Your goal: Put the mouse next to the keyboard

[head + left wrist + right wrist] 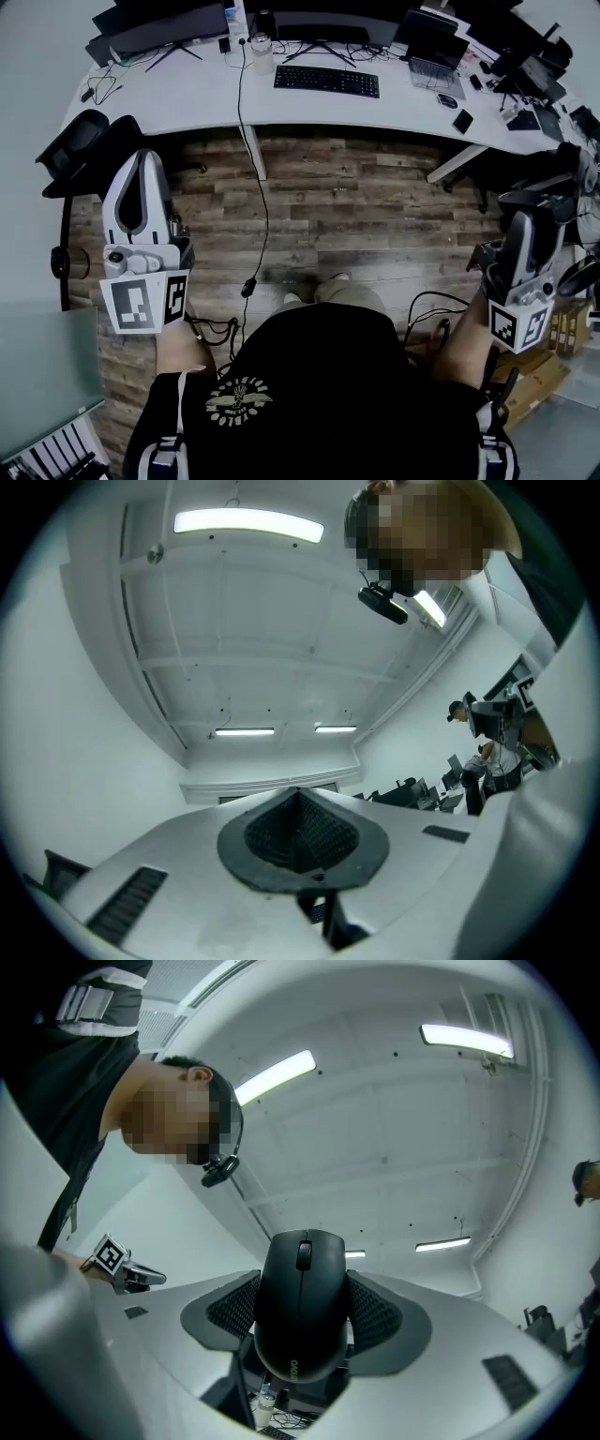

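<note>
White desk (187, 105) with keyboard (326, 81) at frame top, wood floor (366, 220) below.
Left gripper (300, 838) points up, jaws together; right gripper (527, 217) clamps mouse (300, 1312).

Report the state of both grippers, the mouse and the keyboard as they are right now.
left gripper: shut, jaws together with nothing between them, pointed up towards the ceiling.
right gripper: shut on the mouse, also pointed upward.
mouse: clamped between the right gripper's pads, off the desk.
keyboard: lying flat on the white desk, apart from both grippers.
</note>
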`<state>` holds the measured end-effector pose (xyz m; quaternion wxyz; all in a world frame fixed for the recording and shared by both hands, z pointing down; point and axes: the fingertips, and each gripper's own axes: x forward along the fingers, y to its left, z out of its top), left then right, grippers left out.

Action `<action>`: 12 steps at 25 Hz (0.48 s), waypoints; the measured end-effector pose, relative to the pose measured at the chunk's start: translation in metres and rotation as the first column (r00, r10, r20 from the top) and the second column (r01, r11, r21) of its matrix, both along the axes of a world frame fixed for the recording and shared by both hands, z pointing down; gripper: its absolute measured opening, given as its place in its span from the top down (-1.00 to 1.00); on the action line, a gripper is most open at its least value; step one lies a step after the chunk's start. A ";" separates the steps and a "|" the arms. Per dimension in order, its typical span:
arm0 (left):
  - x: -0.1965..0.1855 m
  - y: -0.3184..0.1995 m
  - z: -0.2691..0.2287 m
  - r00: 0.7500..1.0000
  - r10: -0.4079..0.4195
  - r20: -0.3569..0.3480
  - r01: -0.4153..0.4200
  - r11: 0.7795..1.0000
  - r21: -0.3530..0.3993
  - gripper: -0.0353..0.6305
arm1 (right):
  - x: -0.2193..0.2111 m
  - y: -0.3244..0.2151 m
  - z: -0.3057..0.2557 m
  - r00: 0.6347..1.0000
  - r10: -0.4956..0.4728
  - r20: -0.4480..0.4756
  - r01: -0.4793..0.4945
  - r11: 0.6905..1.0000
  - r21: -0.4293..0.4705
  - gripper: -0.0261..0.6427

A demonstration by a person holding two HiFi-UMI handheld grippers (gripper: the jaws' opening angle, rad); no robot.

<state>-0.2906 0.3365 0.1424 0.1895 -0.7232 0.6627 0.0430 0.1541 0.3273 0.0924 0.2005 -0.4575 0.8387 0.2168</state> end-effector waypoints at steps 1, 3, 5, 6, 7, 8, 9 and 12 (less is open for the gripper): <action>-0.001 0.003 0.003 1.000 0.004 -0.001 -0.004 1.000 -0.002 0.89 | -0.002 0.006 0.000 1.000 0.006 -0.006 -0.006 1.000 0.000 0.06; -0.003 0.008 0.009 1.000 0.010 0.000 -0.010 1.000 -0.011 0.89 | -0.005 0.015 0.000 1.000 0.020 -0.022 -0.020 1.000 -0.004 0.06; -0.004 0.011 0.013 1.000 0.014 -0.005 -0.014 1.000 -0.017 0.89 | -0.006 0.021 0.001 0.999 0.030 -0.039 -0.031 0.999 -0.009 0.06; -0.004 0.012 0.014 1.000 0.014 -0.008 -0.014 1.000 -0.017 0.89 | -0.005 0.022 0.001 0.999 0.032 -0.043 -0.032 0.999 -0.009 0.06; -0.005 0.014 0.015 1.000 0.012 -0.010 -0.013 1.000 -0.018 0.89 | -0.004 0.023 0.001 0.999 0.032 -0.043 -0.032 0.999 -0.008 0.06; -0.006 0.016 0.016 1.000 0.010 -0.011 -0.010 1.000 -0.019 0.89 | -0.004 0.023 0.001 0.999 0.031 -0.042 -0.031 0.999 -0.008 0.06; -0.007 0.017 0.016 1.000 0.008 -0.011 -0.008 1.000 -0.020 0.89 | -0.004 0.023 0.001 0.999 0.031 -0.041 -0.031 0.999 -0.008 0.06; -0.008 0.015 0.017 1.000 0.004 -0.001 -0.004 1.000 -0.029 0.89 | -0.006 0.019 0.000 0.998 0.033 -0.045 -0.033 0.999 -0.001 0.06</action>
